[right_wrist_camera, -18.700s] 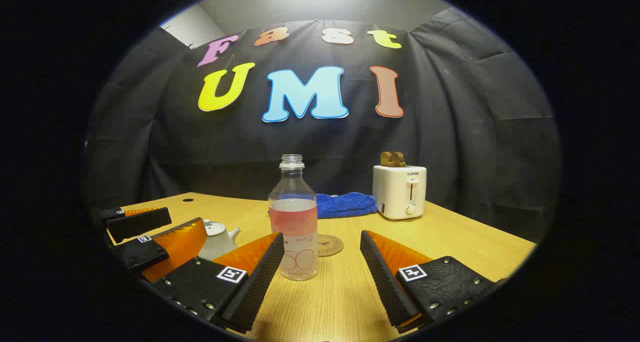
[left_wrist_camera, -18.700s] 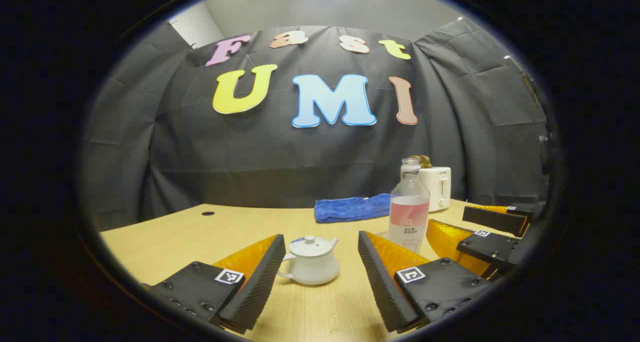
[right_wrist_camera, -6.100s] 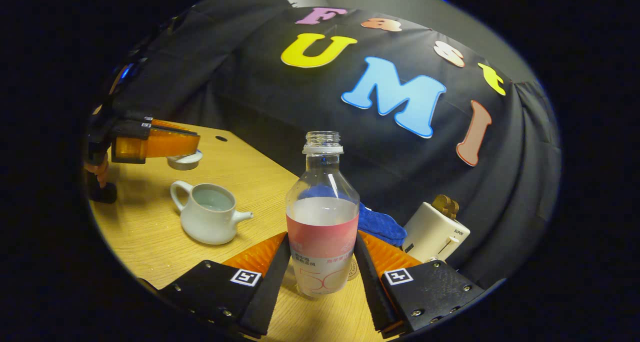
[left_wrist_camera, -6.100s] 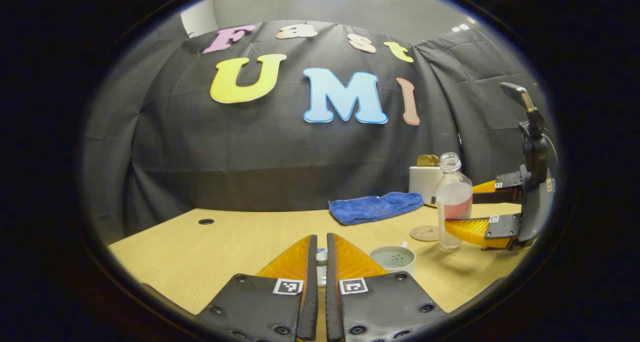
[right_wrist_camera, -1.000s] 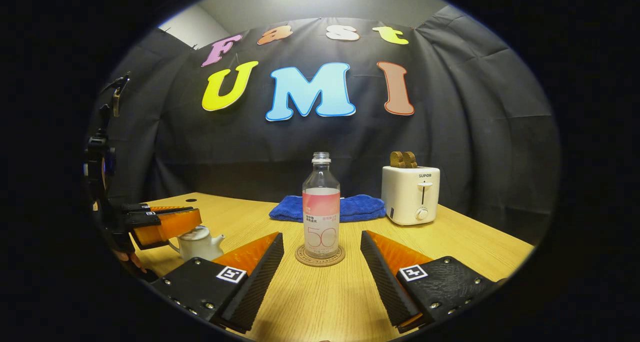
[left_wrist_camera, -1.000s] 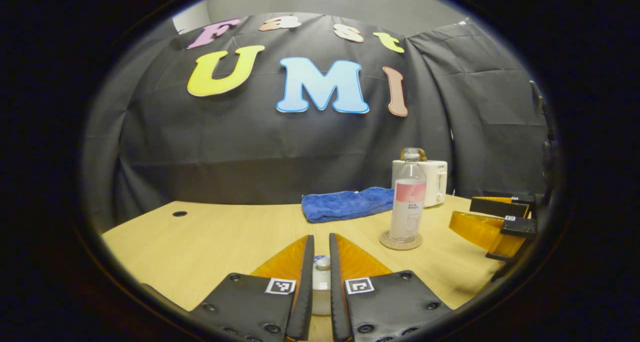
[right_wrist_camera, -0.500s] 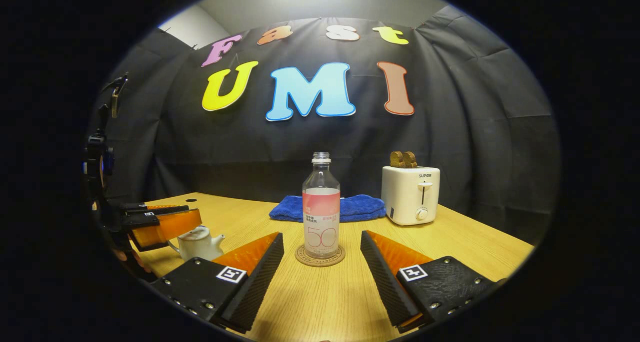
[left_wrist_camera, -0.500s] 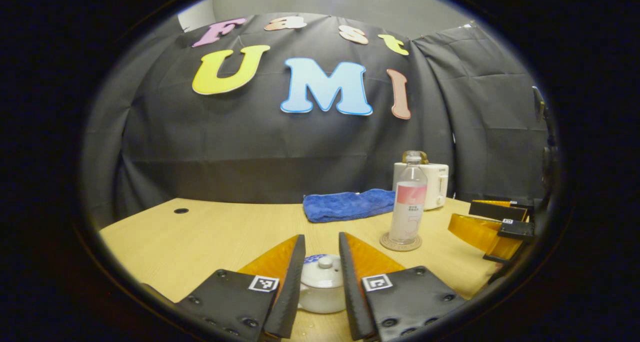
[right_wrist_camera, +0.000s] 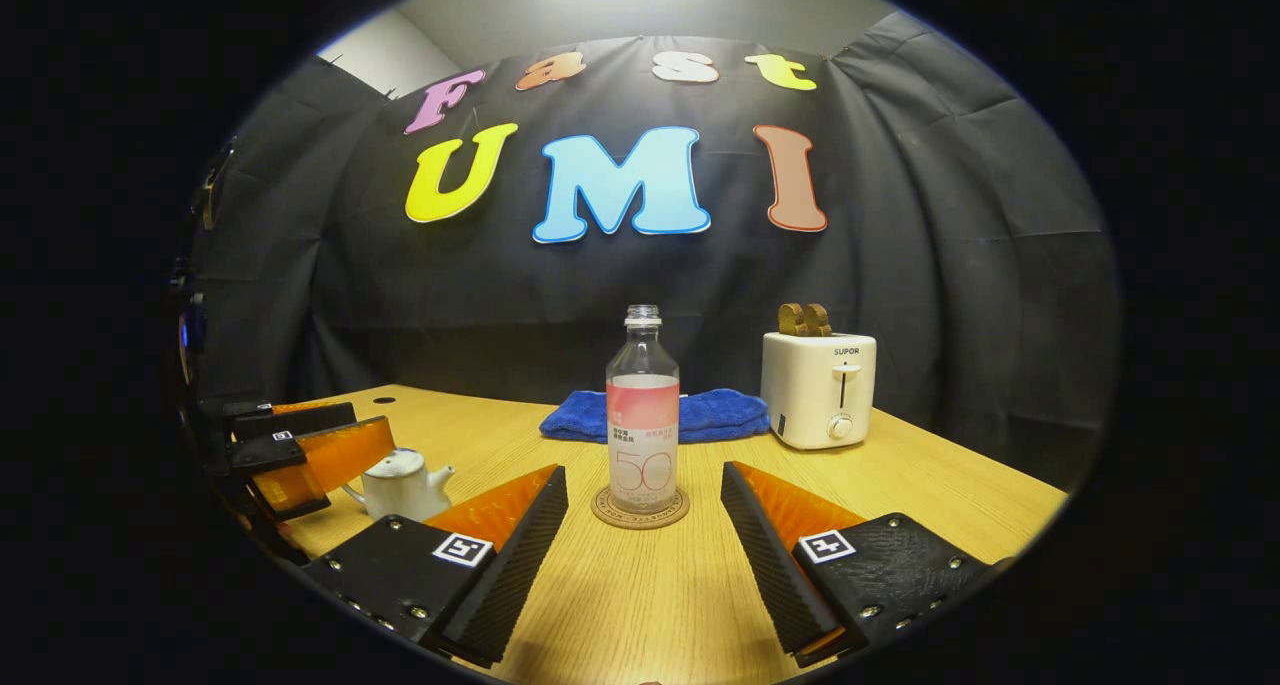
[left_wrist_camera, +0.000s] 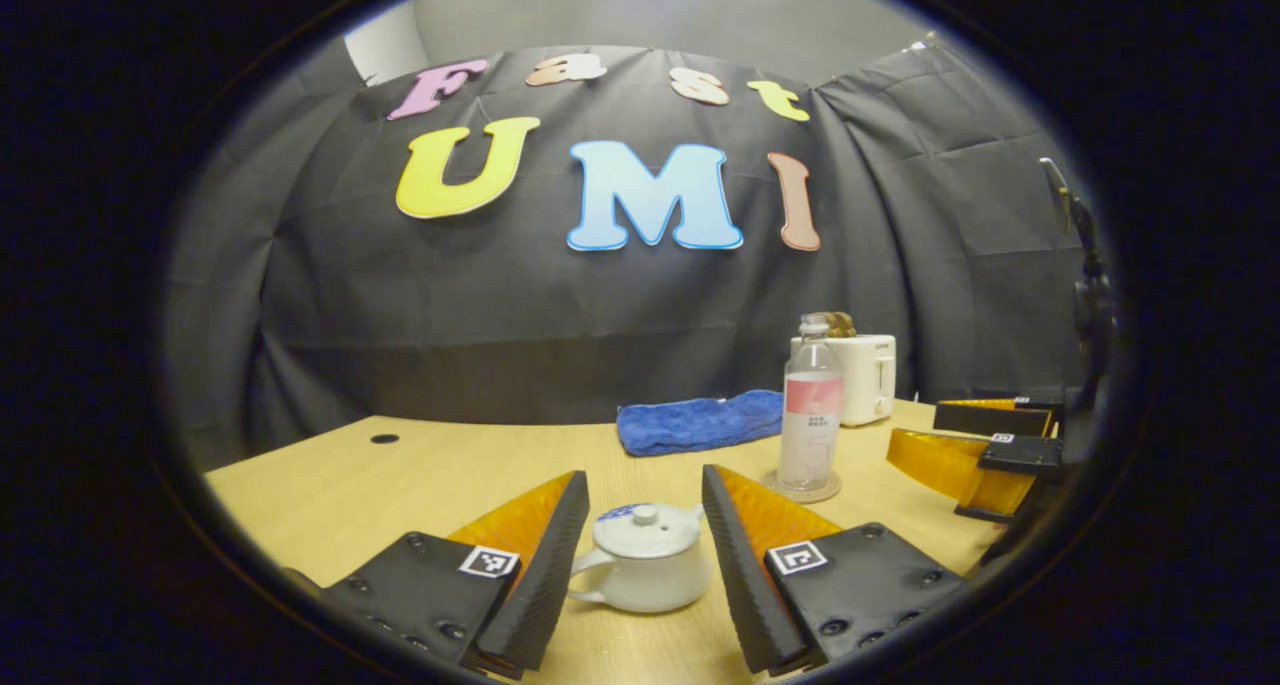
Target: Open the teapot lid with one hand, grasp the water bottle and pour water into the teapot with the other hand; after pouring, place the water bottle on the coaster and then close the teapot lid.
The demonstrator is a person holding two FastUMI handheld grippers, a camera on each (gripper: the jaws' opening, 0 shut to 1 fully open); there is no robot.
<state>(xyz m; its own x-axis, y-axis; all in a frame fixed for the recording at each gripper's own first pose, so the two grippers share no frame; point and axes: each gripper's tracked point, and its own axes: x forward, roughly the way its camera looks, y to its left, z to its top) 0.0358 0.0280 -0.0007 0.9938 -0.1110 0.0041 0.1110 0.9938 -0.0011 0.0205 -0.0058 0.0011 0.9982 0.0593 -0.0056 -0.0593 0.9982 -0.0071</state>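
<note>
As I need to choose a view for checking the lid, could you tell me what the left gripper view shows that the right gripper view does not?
Left gripper view: the teapot, lid on, close up inside the open left hand-held gripper. Right gripper view: the toaster standing clear of the water bottle. Both: the water bottle upright on the coaster, with the blue towel behind.

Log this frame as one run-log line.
lid: on teapot | water bottle: upright on coaster | left tongs: open, astride teapot | right tongs: open, short of bottle
</note>
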